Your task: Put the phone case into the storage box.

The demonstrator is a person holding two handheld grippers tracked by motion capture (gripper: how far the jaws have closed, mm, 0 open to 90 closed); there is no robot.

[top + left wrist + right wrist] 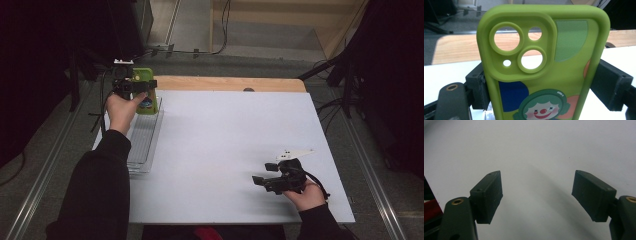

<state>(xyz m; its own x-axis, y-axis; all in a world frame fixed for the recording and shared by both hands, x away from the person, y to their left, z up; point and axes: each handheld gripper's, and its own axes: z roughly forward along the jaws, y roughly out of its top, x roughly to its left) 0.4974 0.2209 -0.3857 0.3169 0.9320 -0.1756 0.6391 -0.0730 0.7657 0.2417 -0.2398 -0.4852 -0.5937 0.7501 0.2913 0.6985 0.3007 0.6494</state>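
Observation:
A lime-green phone case [549, 67] with a clown picture and camera cut-outs stands upright between the jaws of my left gripper [544, 86], whose pads press on both its long sides. In the high view the left gripper [136, 88] holds the case [145, 102] over the far end of a clear tray [142, 145] at the table's left edge. My right gripper [266, 175] hovers low near the front right of the white table [225, 145], pointing left. Its jaws stand open [537, 195] with nothing between them.
A wooden strip [230, 83] runs along the table's far edge with a small dark knob [248, 90] on it. Cables and dark stands line the floor beyond and to both sides. A metal rail [40, 185] runs along the floor at left.

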